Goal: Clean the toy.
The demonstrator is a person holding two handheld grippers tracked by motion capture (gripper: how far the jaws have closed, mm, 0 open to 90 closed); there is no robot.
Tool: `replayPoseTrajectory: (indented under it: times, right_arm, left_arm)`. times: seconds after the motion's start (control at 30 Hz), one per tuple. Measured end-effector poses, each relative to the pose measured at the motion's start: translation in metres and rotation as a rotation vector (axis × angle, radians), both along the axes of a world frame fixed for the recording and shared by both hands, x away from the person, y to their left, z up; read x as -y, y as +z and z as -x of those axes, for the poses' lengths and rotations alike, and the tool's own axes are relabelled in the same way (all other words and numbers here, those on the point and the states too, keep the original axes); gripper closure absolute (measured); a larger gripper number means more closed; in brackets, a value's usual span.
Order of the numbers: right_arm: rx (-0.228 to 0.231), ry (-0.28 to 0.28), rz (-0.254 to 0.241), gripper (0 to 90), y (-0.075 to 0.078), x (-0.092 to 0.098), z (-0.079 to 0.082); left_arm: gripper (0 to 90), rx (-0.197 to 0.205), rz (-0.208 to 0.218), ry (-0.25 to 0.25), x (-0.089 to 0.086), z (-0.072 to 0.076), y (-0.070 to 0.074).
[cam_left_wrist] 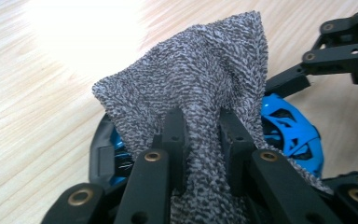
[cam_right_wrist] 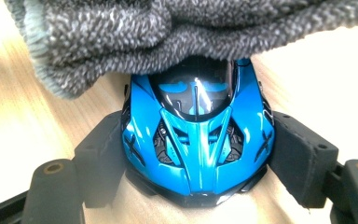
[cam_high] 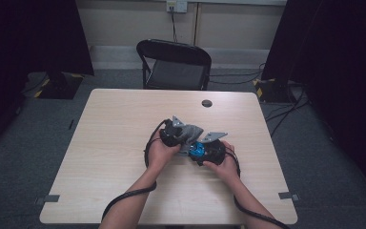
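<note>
A shiny blue toy car (cam_right_wrist: 198, 140) rests on the wooden table (cam_high: 124, 124), with my right gripper (cam_right_wrist: 198, 158) shut on its two sides. A grey terry cloth (cam_left_wrist: 200, 88) is pinched between the jaws of my left gripper (cam_left_wrist: 203, 140), which is shut on it. The cloth drapes over the far end of the car (cam_left_wrist: 289, 135) and hides that part. In the high view both grippers meet at the table's middle, the left gripper (cam_high: 174, 132) just left of the right gripper (cam_high: 205, 150), with the cloth (cam_high: 190, 131) between them.
A black folding chair (cam_high: 174, 64) stands behind the table's far edge. A small dark round disc (cam_high: 207, 103) sits in the tabletop near that edge. Cables trail from both grippers toward the near edge.
</note>
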State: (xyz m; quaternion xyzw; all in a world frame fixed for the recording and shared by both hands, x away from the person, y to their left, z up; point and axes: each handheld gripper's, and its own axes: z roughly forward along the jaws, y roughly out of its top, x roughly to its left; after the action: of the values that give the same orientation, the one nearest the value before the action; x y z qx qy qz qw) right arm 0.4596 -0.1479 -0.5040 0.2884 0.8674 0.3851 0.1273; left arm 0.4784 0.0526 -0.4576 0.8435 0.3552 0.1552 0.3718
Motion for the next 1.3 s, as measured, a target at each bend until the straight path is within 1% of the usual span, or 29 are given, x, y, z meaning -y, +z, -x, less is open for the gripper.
replayPoseTrajectory:
  times: [0.03,0.17,0.3,0.33,0.43,0.57,0.7,0.77,1.0,1.17,1.23,1.3]
  right_arm:
    - [0.000,0.000,0.000,25.5,0.000,0.000,0.000]
    - [0.000,0.000,0.000,25.4,0.000,0.000,0.000]
    - [0.000,0.000,0.000,25.4,0.000,0.000,0.000]
    - [0.000,0.000,0.000,25.4,0.000,0.000,0.000]
    - [0.000,-0.001,0.000,25.4,0.000,0.000,0.000]
    - [0.000,0.000,-0.001,25.4,0.000,0.000,0.000]
    - [0.000,0.000,0.000,25.4,0.000,0.000,0.000]
    - [-0.001,-0.001,-0.001,25.4,0.000,0.000,0.000]
    - [-0.001,0.000,-0.001,25.5,0.000,0.000,0.000]
    - [0.000,0.000,-0.001,25.4,0.000,0.000,0.000]
    - [0.000,-0.001,-0.001,25.4,0.000,0.000,0.000]
    - [0.000,-0.001,-0.001,25.4,0.000,0.000,0.000]
  left_arm:
    - [75.5,-0.002,0.003,0.005,-0.001,-0.001,0.000]
    - [75.5,-0.004,-0.013,0.016,-0.004,-0.004,0.001]
    - [75.5,-0.011,0.003,0.031,-0.008,-0.007,0.000]
    - [75.5,-0.011,-0.002,0.033,-0.010,-0.008,0.000]
    - [75.5,-0.018,0.000,0.046,-0.012,-0.010,0.000]
    - [75.4,-0.012,-0.010,0.050,-0.013,-0.012,0.001]
    - [75.4,-0.011,-0.011,0.057,-0.014,-0.014,0.001]
    - [75.4,-0.014,-0.018,0.056,-0.015,-0.015,0.002]
    - [75.5,-0.020,-0.004,0.076,-0.020,-0.017,0.003]
    - [75.5,-0.014,-0.023,0.089,-0.025,-0.019,0.004]
    - [75.5,-0.016,-0.011,0.092,-0.026,-0.020,0.003]
    - [75.5,-0.015,-0.016,0.097,-0.026,-0.020,0.003]
